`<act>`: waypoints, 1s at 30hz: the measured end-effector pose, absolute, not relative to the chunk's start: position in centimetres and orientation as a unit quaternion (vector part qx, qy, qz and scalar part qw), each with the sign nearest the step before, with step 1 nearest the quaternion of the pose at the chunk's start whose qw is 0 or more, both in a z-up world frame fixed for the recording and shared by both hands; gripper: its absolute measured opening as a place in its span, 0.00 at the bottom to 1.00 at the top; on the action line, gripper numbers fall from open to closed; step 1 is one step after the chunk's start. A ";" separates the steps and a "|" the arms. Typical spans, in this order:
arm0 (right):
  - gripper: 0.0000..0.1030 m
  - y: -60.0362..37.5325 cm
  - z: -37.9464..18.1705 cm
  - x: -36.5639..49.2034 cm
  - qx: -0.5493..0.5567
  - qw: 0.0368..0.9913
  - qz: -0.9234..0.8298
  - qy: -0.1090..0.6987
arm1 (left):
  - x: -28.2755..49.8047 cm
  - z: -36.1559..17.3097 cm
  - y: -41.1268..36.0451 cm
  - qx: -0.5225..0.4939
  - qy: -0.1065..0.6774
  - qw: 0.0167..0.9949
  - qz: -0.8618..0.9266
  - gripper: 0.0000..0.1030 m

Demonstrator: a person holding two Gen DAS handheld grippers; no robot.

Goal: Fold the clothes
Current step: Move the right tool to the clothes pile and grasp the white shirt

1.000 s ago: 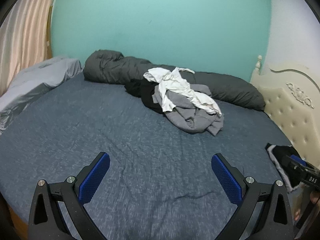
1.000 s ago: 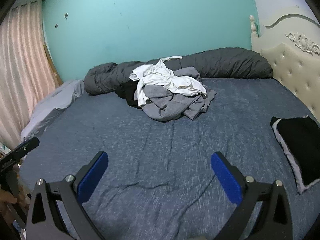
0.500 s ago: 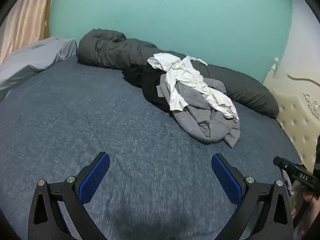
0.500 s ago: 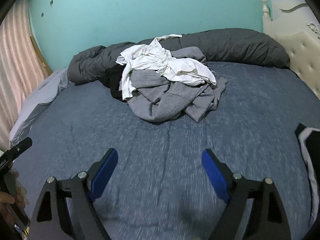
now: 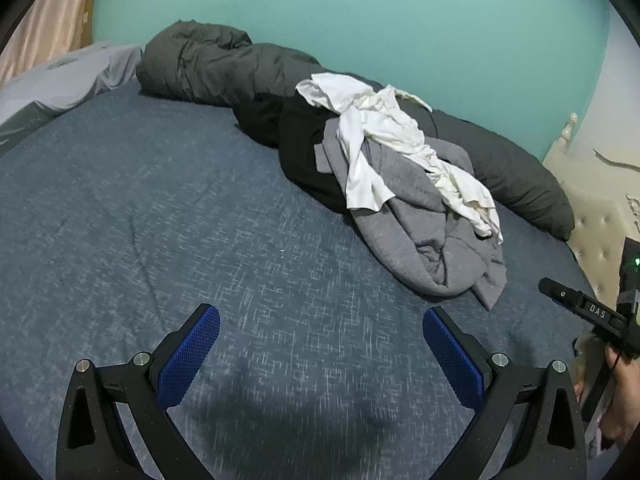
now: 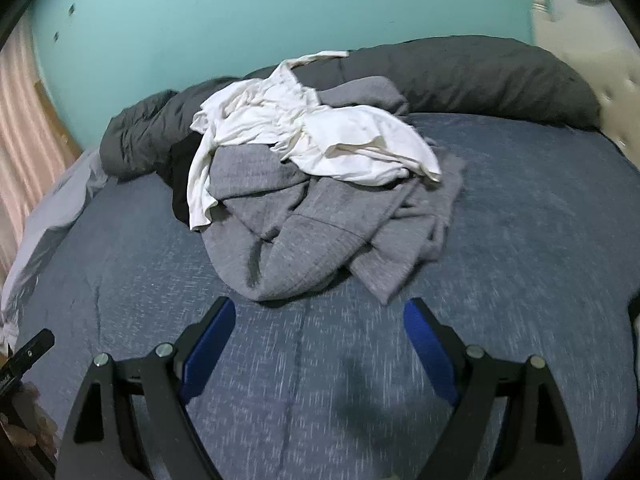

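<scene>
Blue bedsheet (image 5: 160,208) lies under both grippers, left (image 5: 320,344) and right (image 6: 318,334), jaws spread, facing the clothes pile (image 6: 320,208)

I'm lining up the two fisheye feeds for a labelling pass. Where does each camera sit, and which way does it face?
Left wrist: rides the left claw, looking along its open blue-padded fingers across the bed at the clothes pile to the right; the right claw's tip and the person's hand show at the right edge.
Right wrist: rides the right claw, open, facing the pile head-on and close.
Shared: the pile, the rolled dark duvet, the teal wall.
</scene>
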State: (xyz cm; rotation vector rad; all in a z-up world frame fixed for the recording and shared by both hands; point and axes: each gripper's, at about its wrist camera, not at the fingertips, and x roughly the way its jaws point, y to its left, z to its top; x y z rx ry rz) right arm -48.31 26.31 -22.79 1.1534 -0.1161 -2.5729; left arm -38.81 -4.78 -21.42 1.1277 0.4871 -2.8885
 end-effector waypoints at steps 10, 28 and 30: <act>0.93 25.4 -23.4 -56.3 0.404 0.149 -0.902 -0.039 | -42.8 -23.4 -5.0 0.359 0.159 -0.005 -0.920 1.00; 0.84 21.8 -24.5 -69.1 0.384 0.101 -0.918 0.025 | -49.1 -27.1 -3.8 0.366 0.170 -0.016 -0.915 1.00; 0.84 20.9 -25.1 -70.2 0.385 0.096 -0.917 0.045 | -49.0 -27.6 -3.9 0.368 0.170 -0.019 -0.914 1.00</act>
